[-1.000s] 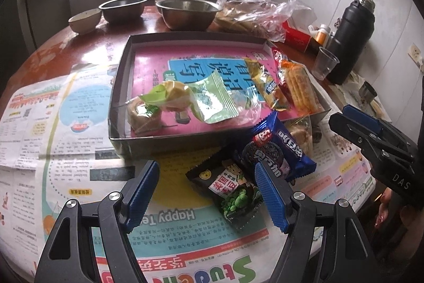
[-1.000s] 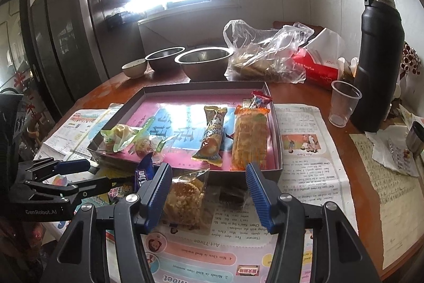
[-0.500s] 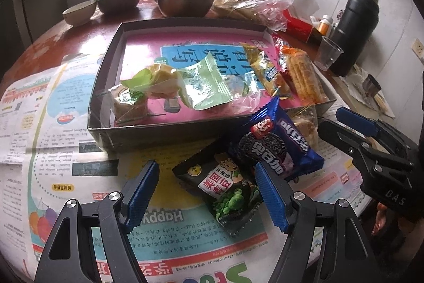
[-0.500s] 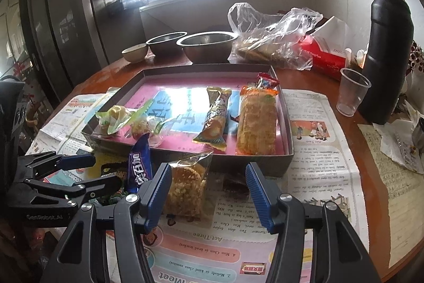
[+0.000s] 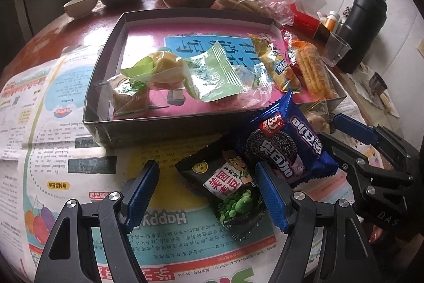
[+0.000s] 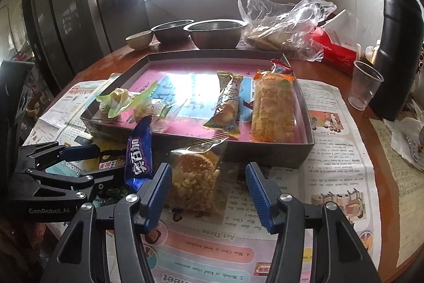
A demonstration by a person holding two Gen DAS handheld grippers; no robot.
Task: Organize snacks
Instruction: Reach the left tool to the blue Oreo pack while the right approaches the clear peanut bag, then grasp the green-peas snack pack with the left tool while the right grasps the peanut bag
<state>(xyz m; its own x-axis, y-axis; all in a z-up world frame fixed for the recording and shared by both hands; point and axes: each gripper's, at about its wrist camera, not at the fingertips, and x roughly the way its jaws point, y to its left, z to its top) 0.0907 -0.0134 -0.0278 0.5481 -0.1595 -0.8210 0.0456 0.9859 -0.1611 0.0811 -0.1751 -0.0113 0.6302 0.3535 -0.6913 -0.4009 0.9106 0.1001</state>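
Note:
A shallow grey box [image 5: 148,127] [image 6: 307,108] with a pink base holds several wrapped snacks. In front of it on newspaper lie a black green-pea packet [image 5: 228,187], a blue Oreo packet [image 5: 286,147] [image 6: 139,153] propped against the box, and a clear bag of crumbly cake [image 6: 194,177]. My left gripper [image 5: 206,192] is open, low over the newspaper, the pea packet between its fingers. My right gripper [image 6: 208,187] is open, the cake bag between its fingers. Each gripper shows in the other's view, the right [image 5: 371,161] and the left [image 6: 63,171].
Two steel bowls [image 6: 214,32] and a small beige bowl [image 5: 80,3] stand behind the box. A plastic bag [image 6: 281,25], red tissue box [image 6: 334,48], plastic cup [image 6: 364,89] and black flask [image 6: 397,49] stand at the right. Newspaper [image 5: 47,97] covers the round table.
Both grippers have moved forward and lower toward the loose packets in front of the box. Both stay open. The snacks have not moved.

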